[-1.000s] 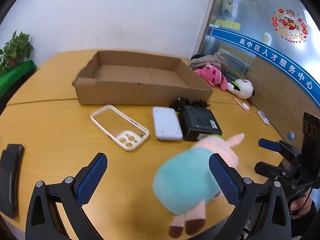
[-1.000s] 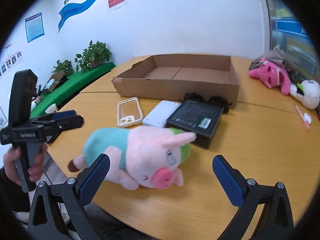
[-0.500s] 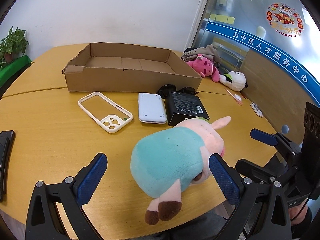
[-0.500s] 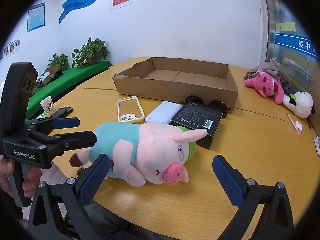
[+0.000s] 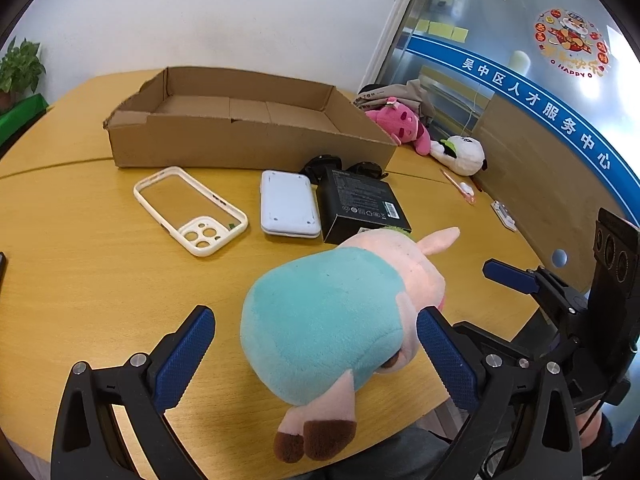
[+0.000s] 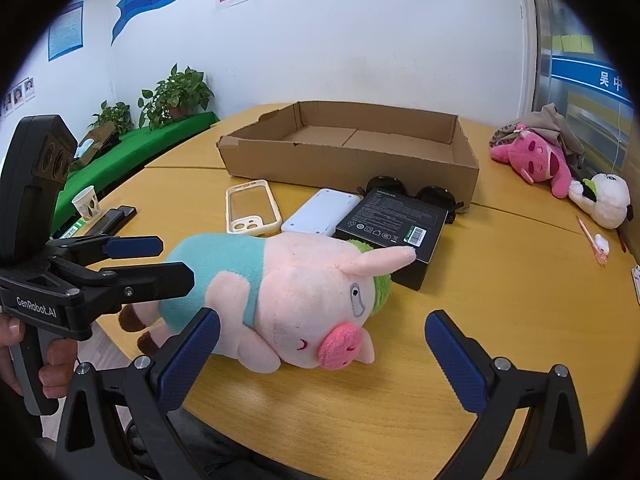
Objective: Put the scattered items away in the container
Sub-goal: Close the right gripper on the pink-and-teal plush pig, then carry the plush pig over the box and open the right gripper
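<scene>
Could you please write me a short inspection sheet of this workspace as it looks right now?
Surface: round wooden table, a seam running across it.
Job's things: cardboard box open, nothing seen inside; pig plush lying on its side near the front edge; phone case, white device, black packaging box and sunglasses in front of the cardboard box.
Clutter: pink plush and panda plush at the far right; pen; paper cup.
Grippers: left claw open around the pig's rear; right claw open near its head.
Cables: nothing seen.
Surroundings: potted plants, wall posters.
</scene>
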`<action>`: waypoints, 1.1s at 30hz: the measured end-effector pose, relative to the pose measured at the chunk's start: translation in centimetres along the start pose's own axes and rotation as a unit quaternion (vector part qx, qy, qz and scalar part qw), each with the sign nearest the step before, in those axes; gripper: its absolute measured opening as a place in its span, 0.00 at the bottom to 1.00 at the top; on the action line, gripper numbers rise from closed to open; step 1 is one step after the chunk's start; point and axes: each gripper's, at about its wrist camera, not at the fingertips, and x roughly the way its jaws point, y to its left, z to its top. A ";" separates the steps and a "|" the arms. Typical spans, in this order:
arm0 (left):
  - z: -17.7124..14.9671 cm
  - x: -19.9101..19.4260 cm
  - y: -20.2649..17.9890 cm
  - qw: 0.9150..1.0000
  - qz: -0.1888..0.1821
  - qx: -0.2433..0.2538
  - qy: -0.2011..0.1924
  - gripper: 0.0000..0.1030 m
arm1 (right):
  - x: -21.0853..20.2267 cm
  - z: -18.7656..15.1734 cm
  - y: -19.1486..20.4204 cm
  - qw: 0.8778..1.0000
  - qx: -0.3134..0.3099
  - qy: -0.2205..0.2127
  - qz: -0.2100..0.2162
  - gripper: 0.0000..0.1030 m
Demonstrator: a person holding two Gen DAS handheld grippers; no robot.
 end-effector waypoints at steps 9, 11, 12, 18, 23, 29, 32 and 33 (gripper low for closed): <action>0.2 1.5 1.7 0.999 -0.038 -0.025 0.016 0.91 | 2.2 0.4 -1.4 0.999 0.013 0.023 0.020 0.99; 0.3 1.8 2.2 0.998 -0.046 -0.032 0.020 0.91 | 3.1 0.6 -1.9 0.999 0.015 0.031 0.023 0.99; 0.4 1.9 2.5 0.998 -0.052 -0.036 0.022 0.91 | 3.6 0.6 -2.1 0.999 0.016 0.036 0.026 0.99; 0.9 2.4 3.7 0.994 -0.086 -0.046 0.040 0.84 | 6.0 0.9 -3.3 0.994 0.033 0.059 0.085 0.99; 1.0 2.5 4.4 0.992 -0.099 -0.045 0.060 0.77 | 7.4 0.8 -2.5 0.990 0.033 0.074 0.119 0.98; 1.9 2.4 4.3 0.993 -0.097 -0.032 0.059 0.70 | 7.0 1.5 -1.1 0.989 0.015 0.069 0.129 0.70; 2.7 2.1 4.4 0.993 -0.096 -0.025 0.057 0.69 | 7.3 2.1 -1.1 0.987 0.027 0.077 0.140 0.68; 3.1 1.9 4.5 0.993 -0.098 -0.024 0.054 0.68 | 7.2 2.5 -1.0 0.987 0.025 0.074 0.141 0.67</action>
